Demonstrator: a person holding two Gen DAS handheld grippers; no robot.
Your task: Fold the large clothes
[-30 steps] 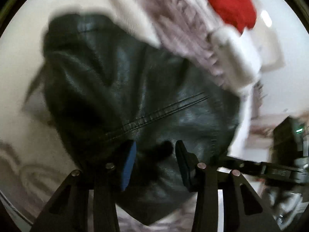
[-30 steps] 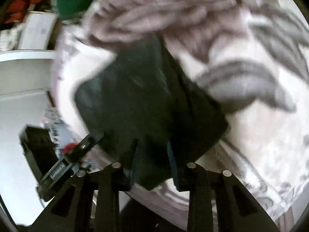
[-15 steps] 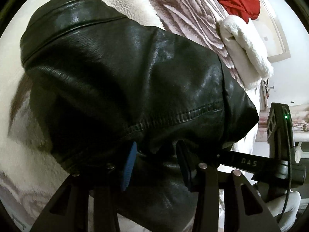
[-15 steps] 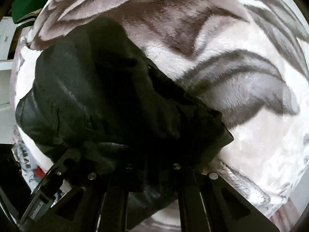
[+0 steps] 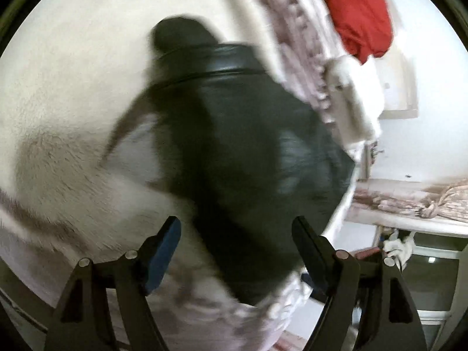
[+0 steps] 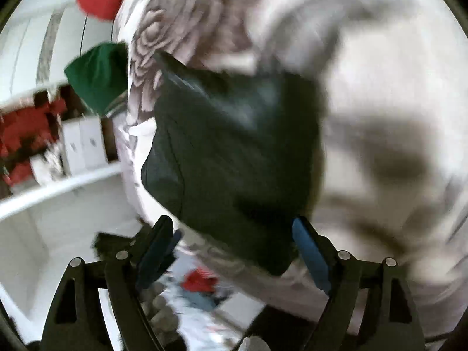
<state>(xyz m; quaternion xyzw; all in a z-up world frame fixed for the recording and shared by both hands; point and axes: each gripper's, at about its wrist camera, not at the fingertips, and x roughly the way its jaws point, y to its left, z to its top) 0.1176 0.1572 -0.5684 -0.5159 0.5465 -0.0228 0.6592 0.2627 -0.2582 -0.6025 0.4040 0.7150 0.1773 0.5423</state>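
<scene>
Lying on the blanket (image 5: pixel 58 102) ahead of both sets of jaws, the jacket (image 5: pixel 248 152) was judged heavy, limp and slick: black, glossy leather, stitched seams, folded to a blunt wedge. The left gripper (image 5: pixel 235 245) and right gripper (image 6: pixel 234 245) were seen opening wide, nothing clamped. Seamed hems were judged the best holds.

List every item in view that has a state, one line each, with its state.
black leather jacket: folded into a bundle, lying on the blanket, released.
floral blanket: spread flat under the jacket.
left gripper: jaws opening, nothing pinched.
right gripper: jaws opening, nothing pinched.
red garment: bunched up behind.
green garment: crumpled at the blanket's edge.
</scene>
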